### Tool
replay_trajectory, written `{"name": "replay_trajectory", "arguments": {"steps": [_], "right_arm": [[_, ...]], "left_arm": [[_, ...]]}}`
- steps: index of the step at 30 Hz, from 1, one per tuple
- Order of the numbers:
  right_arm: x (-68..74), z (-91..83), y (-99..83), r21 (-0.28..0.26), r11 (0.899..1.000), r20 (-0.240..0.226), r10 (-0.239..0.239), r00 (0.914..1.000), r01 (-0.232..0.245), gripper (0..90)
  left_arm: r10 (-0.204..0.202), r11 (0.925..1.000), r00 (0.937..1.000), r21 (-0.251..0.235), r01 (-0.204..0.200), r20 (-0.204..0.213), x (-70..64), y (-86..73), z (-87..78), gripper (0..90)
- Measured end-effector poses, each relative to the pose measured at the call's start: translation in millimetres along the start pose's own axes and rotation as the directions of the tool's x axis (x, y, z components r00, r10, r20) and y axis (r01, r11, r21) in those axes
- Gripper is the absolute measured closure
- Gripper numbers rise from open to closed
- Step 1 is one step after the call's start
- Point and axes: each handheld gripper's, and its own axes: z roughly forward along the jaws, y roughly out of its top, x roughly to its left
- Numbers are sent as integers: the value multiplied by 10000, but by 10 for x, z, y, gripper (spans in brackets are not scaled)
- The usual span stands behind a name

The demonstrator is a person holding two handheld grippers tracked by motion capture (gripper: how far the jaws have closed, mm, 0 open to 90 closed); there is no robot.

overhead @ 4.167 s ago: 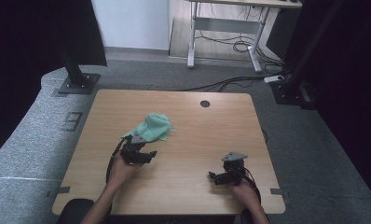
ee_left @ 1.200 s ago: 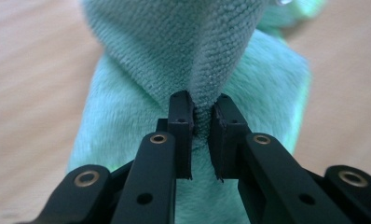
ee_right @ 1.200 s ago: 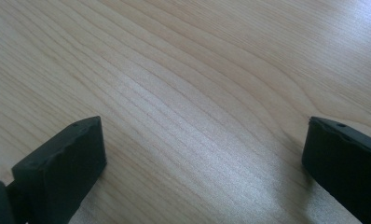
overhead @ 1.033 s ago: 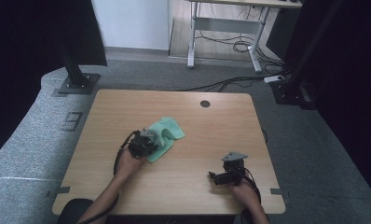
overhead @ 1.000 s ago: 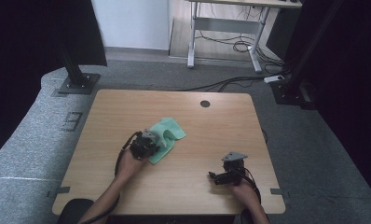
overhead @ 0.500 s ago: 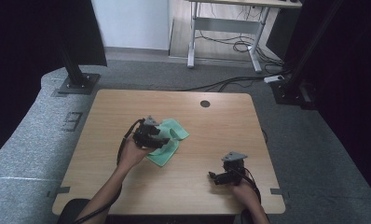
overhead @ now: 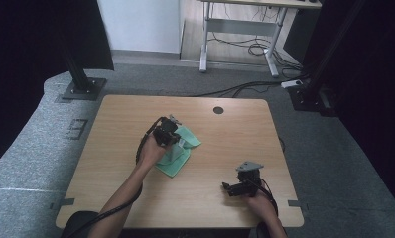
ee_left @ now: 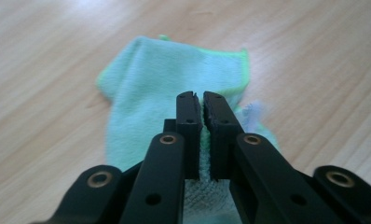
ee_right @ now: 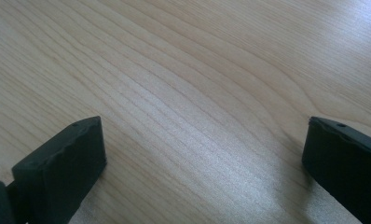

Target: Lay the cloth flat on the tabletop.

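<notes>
**A:** What sits closest to the person?

**B:** The right gripper (overhead: pixel 233 189), low on the near right of the table (overhead: pixel 111 188), held in the right hand (overhead: pixel 259 204). In the right gripper view its two black jaws stand wide apart with nothing between them, over bare pale wood with fine grain lines.

**A:** And further in?

**B:** The left gripper (ee_left: pixel 201 100) is out toward the middle of the table, a little left of centre, held in the left hand (overhead: pixel 151 151). Its jaws are pressed together on a fold of a green cloth (ee_left: pixel 174 74). A strip of looped fabric shows squeezed between the jaws in the left gripper view.

**A:** Describe the cloth.

**B:** Mint green, with a brighter green stitched hem. The surface looks fuzzy, like microfibre. From the high view it lies folded over on itself, a rough oblong angled across the wood, part of it under the gripper. A small pale tag or frayed bit shows at one edge; I cannot tell which.

**A:** How would it handle?

**B:** I judge it light, soft and limp, not fragile. It will sag and drape from whatever point is pinched, and could slide easily on the smooth tabletop. A corner or the hem seems the best hold, since a pinch in the middle only bunches it.

**A:** Beyond that?

**B:** A round cable hole (overhead: pixel 218 110) near the table's far edge, then grey carpet (overhead: pixel 334 148).
</notes>
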Motion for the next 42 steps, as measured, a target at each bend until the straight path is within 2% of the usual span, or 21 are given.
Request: {"name": "replay_trajectory", "arguments": {"steps": [5,8,10,14,20,25,28,29,31,34,35,38,40,42], "right_arm": [[0,0,0,1,10000,-1,0,10000,0,0],[0,0,0,2,10000,0,1,10000,-1,0],[0,0,0,0,10000,0,1,10000,-1,0],[1,0,0,0,10000,0,4,10000,-4,0],[2,0,1,6,10000,-1,21,10000,-21,0],[2,-1,1,7,10000,2,19,10000,-19,0],[2,-1,1,13,10000,-2,28,10000,-28,0],[3,-1,1,14,10000,-1,28,10000,-28,0],[2,-1,1,13,10000,-1,28,10000,-28,0],[3,-1,1,15,10000,-1,30,10000,-30,0],[3,-1,1,14,10000,-2,29,10000,-29,0],[3,-1,0,15,10000,0,31,10000,-31,0],[3,-1,0,15,10000,-1,30,10000,-30,0],[3,-1,1,15,10000,1,29,10000,-29,0]], "left_arm": [[-665,9950,9973,-767,640,-296,260,-67,-260,857],[-1159,9880,9919,-1083,1097,-527,451,-155,-388,853],[-1430,9838,9876,-1187,1346,-653,546,-229,-417,845],[-2041,9743,9747,-1153,1933,-906,735,-447,-402,839],[-2715,9611,9535,-889,2615,-1312,952,-774,-344,811],[-2856,9581,9462,-671,2784,-1520,1016,-943,-310,743],[-2885,9570,9402,-856,2772,-1812,1022,-968,-345,625],[-2899,9562,9396,-977,2761,-1818,1022,-965,-373,584],[-2797,9568,9450,-1303,2598,-1697,991,-936,-431,505],[-2433,9645,9575,-1428,2220,-1549,913,-876,-483,421],[-2229,9686,9639,-1450,2020,-1458,870,-849,-490,400],[-1776,9783,9752,-1312,1604,-1324,778,-797,-465,356],[-1430,9862,9770,-1062,1272,-1581,734,-774,-424,355],[-1322,9901,9731,-723,1206,-1884,738,-778,-355,356]]}}
